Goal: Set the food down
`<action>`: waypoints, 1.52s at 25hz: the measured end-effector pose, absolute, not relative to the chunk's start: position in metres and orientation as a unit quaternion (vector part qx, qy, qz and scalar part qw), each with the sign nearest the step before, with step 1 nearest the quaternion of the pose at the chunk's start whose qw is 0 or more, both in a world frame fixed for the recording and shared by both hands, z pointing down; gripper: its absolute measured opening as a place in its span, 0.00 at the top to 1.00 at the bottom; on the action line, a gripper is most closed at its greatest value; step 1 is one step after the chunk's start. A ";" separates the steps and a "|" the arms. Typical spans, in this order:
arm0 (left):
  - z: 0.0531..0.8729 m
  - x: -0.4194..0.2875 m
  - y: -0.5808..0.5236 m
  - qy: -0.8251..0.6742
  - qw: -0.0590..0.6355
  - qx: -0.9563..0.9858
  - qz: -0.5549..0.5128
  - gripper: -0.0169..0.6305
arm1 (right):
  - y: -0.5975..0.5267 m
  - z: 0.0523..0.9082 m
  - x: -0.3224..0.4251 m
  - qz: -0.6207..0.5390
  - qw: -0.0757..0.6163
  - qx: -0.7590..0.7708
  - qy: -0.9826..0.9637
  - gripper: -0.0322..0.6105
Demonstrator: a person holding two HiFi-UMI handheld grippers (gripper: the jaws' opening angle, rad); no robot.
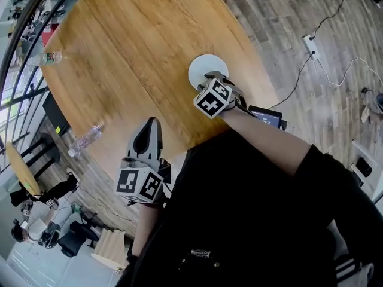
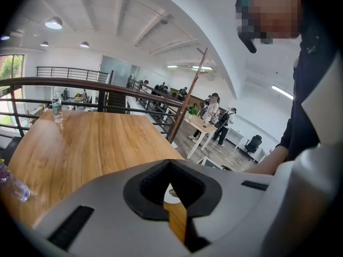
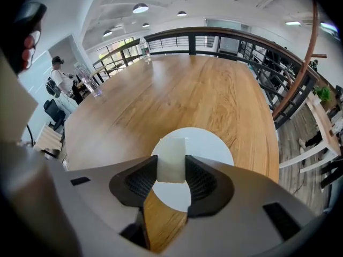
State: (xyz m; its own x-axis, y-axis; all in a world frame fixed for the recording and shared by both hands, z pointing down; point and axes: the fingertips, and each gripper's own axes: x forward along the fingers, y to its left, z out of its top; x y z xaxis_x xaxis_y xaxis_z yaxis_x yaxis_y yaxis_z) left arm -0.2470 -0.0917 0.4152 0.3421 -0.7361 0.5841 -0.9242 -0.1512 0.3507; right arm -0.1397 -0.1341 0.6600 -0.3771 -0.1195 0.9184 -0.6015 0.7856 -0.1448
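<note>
My right gripper (image 3: 171, 176) has its jaws clamped on the food (image 3: 172, 158), a pale block held between the 2 pads with its top poking past the jaw tips. Just beyond those jaws a white plate (image 3: 214, 149) lies on the wooden desk (image 3: 187, 84); I can't tell whether the block touches it. My left gripper (image 2: 170, 166) has its jaws closed tip to tip with nothing between them. 1 plastic bottle (image 1: 87, 139) lies on the desk, left of the left jaws.
</note>
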 end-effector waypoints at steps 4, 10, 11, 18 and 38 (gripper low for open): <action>0.419 -0.248 -0.092 -0.554 0.339 0.747 0.144 0.97 | -0.133 0.676 -0.140 0.184 0.539 0.224 -0.791 0.68; 0.421 -0.241 -0.087 -0.549 0.340 0.750 0.146 0.97 | -0.128 0.690 -0.136 0.184 0.553 0.221 -0.782 0.68; 0.420 -0.240 -0.087 -0.550 0.341 0.749 0.144 0.97 | -0.128 0.693 -0.133 0.185 0.557 0.221 -0.779 0.68; 0.420 -0.252 -0.075 -0.558 0.336 0.745 0.145 0.97 | -0.130 0.699 -0.135 0.189 0.559 0.225 -0.775 0.68; 0.401 -0.232 -0.091 -0.549 0.312 0.765 0.128 0.97 | -0.157 0.626 -0.152 0.225 0.470 0.242 -0.819 0.59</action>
